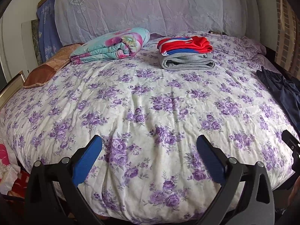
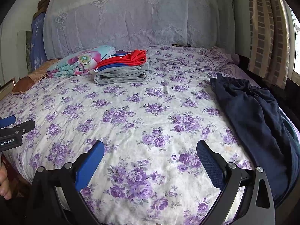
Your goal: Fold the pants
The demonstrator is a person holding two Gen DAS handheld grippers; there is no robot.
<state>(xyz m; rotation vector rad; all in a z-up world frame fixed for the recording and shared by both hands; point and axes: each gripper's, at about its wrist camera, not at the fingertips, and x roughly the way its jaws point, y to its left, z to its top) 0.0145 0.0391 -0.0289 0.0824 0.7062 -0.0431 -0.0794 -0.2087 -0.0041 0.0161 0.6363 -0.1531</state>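
both my tongs are wide apart and hold nothing. the left tongs (image 1: 149,150) and the right tongs (image 2: 150,155) hang over the near edge of the bed (image 2: 131,116). the dark blue pants (image 2: 258,123) lie in a crumpled heap on the right side of the bed, near the edge. i think the first job is to pick them up. i should grab the top band with both tongs, one at each end, and pull the pants onto the flat middle. far back sits a folded pile (image 2: 121,71), so i stay away from it. i cannot see where the waist is, and the bottom part hangs off the bed, out of sight.
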